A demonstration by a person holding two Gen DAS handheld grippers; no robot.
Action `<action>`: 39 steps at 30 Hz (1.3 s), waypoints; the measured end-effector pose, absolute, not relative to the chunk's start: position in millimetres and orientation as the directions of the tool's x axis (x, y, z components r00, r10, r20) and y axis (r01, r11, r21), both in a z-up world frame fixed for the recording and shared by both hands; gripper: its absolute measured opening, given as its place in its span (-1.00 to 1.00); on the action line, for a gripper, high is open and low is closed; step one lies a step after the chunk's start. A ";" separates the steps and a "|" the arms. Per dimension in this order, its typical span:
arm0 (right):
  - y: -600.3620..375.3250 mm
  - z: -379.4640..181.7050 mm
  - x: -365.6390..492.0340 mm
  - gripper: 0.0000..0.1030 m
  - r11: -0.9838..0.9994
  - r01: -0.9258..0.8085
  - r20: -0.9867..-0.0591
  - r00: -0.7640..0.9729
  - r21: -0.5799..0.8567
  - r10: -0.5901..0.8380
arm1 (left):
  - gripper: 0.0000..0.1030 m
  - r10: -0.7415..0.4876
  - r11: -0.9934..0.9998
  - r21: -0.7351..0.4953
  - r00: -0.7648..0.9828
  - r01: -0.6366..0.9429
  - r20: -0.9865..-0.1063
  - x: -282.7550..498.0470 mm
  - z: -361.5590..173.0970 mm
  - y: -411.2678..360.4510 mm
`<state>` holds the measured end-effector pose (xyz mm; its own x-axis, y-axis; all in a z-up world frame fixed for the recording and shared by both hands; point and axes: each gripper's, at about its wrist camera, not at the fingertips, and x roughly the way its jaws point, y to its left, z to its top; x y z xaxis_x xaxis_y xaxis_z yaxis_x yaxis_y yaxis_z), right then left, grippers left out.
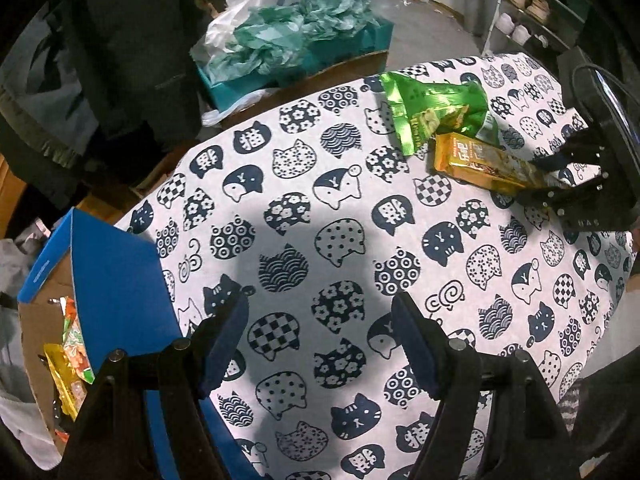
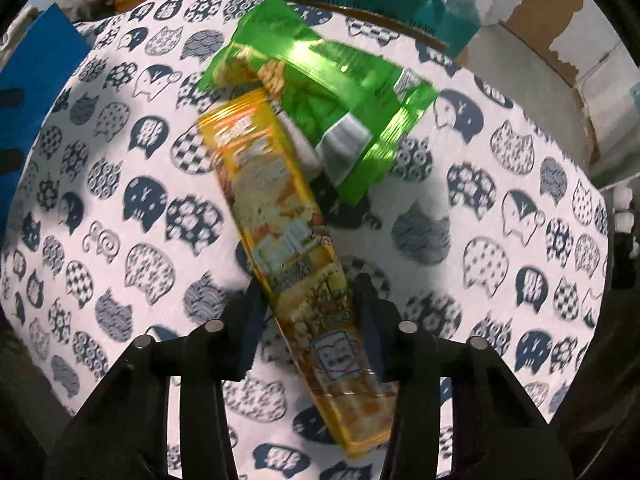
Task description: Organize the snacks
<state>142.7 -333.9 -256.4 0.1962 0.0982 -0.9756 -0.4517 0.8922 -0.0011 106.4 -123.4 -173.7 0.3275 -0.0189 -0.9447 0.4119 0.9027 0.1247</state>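
Observation:
A long yellow snack pack (image 2: 280, 216) lies on the cat-print tablecloth (image 2: 120, 220), its far end under a green snack bag (image 2: 320, 96). My right gripper (image 2: 308, 300) has its fingers on both sides of the yellow pack's near part, closed against it. In the left wrist view the yellow pack (image 1: 476, 160) and green bag (image 1: 436, 108) sit at the far right, with the right gripper (image 1: 552, 178) on the pack's end. My left gripper (image 1: 320, 328) is open and empty above the tablecloth (image 1: 304, 184). A blue cardboard box (image 1: 116, 280) at the left holds several snack packs (image 1: 68, 360).
Beyond the table's far edge stands a teal box with crumpled green and white plastic (image 1: 296, 36). A shoe rack (image 1: 528, 12) is at the far right. Dark clothing (image 1: 120, 40) hangs at the left. A torn cardboard box (image 2: 552, 40) sits past the table.

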 end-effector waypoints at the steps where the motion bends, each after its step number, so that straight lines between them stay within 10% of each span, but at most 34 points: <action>1: -334.9 -256.4 137.4 -0.25 0.898 -0.439 -0.978 0.186 0.005 0.096 | 0.46 -0.015 0.901 0.130 0.327 0.415 -0.945 106.0 -174.3 -125.5; 19: -443.6 -258.5 70.4 -0.28 0.999 0.008 -0.985 0.166 0.038 0.036 | 0.56 -0.048 0.868 0.135 0.351 0.478 -0.935 86.9 -162.0 -160.9; 34: -464.2 -246.9 147.3 -0.28 0.995 0.039 -0.961 0.263 0.094 0.081 | 0.68 -0.075 0.727 0.239 0.420 0.644 -0.904 134.1 -157.1 -247.1; 39: -449.4 -251.1 169.4 0.06 0.993 0.042 -0.968 0.234 0.109 0.097 | 0.68 -0.088 0.646 0.264 0.413 0.717 -0.907 149.6 -166.2 -276.6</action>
